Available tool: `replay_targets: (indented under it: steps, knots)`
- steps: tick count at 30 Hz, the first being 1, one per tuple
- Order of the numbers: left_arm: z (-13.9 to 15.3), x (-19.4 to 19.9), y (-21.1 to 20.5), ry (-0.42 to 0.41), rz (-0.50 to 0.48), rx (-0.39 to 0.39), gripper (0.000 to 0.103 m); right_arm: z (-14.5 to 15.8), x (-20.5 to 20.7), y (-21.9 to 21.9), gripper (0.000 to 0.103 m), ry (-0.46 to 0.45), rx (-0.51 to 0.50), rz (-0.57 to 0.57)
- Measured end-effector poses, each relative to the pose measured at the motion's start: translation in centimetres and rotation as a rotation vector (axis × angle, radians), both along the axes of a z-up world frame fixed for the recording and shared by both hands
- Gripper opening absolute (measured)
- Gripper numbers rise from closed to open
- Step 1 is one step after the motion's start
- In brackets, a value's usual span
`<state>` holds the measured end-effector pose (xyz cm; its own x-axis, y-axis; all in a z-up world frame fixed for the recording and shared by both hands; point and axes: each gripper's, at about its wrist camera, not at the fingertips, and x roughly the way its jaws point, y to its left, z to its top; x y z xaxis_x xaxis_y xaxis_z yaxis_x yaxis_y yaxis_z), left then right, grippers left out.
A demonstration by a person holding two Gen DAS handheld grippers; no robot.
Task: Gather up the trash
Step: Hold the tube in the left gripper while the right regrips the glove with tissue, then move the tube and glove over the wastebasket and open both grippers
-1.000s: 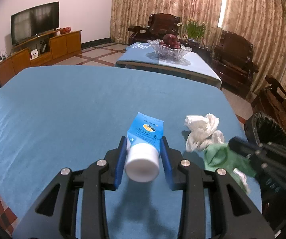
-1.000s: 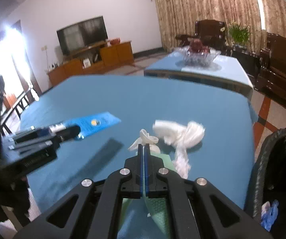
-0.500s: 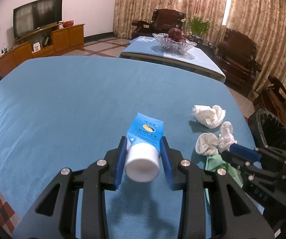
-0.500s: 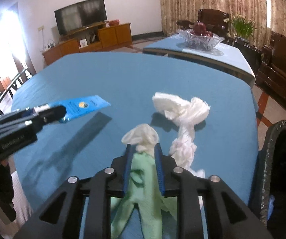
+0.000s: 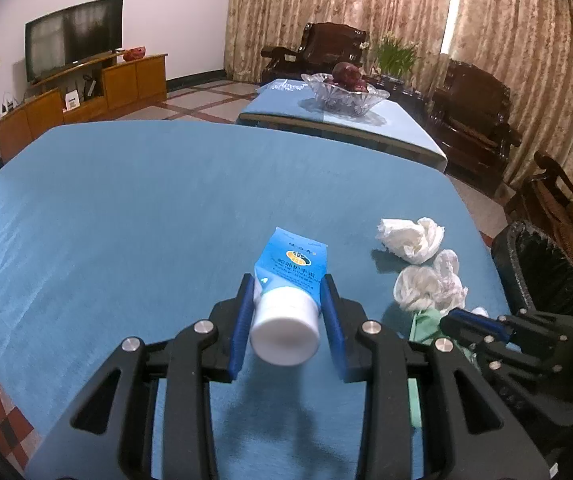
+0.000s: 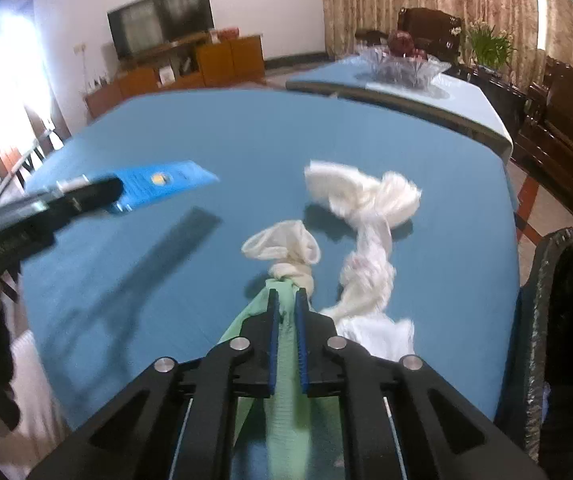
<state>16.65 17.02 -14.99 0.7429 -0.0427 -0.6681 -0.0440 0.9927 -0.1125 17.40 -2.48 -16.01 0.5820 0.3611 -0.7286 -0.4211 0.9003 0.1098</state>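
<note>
on the left, the left tongs are gripping a blue tube by its white-capped end, pads pressing on both sides, and holding it clear above the blue tabletop. to the right, the right tongs have just been closing and are now pinching a pale green glove between nearly shut pads, its knotted whitish end lying just beyond the tips. crumpled white tissues are lying on the tabletop just right of that, still uncollected. at the far right edge a black-lined bin is standing beside the tabletop. the step in hand is looking like pick-up, with both tongs loaded. the next move is likely calling for carrying each piece rightward over the bin rim and releasing, the limp glove lifted high enough that it is not dragging the tissues.
</note>
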Motion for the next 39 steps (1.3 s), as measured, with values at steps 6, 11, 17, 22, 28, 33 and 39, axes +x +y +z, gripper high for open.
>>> replay_targets:
  steps: [6,11,17,22,28,33,39]
  knots:
    - [1.7,-0.5,-0.5,-0.04,-0.004,0.004,0.032,3.9,-1.1,-0.1,0.007,-0.09,0.061,0.018]
    - [3.5,-0.9,-1.3,-0.083,-0.017,0.004,0.032,6.4,-1.8,-0.8,0.007,-0.149,0.09,0.007]
    - [5.3,-1.0,-3.2,-0.121,-0.049,-0.002,0.032,8.9,-2.4,-2.7,0.006,-0.206,0.096,-0.028]
    - [6.7,-0.6,-5.7,-0.15,-0.099,-0.012,0.032,10.3,-2.9,-4.9,0.006,-0.238,0.09,-0.072]
    - [7.7,0.4,-10.0,-0.176,-0.175,-0.032,0.032,11.8,-3.4,-9.1,0.006,-0.274,0.068,-0.153]
    - [7.7,1.3,-15.2,-0.182,-0.258,-0.054,0.032,12.6,-4.2,-14.0,0.006,-0.291,0.042,-0.25]
    - [7.5,2.5,-22.0,-0.195,-0.364,-0.075,0.032,12.6,-4.9,-20.4,0.006,-0.298,0.011,-0.375]
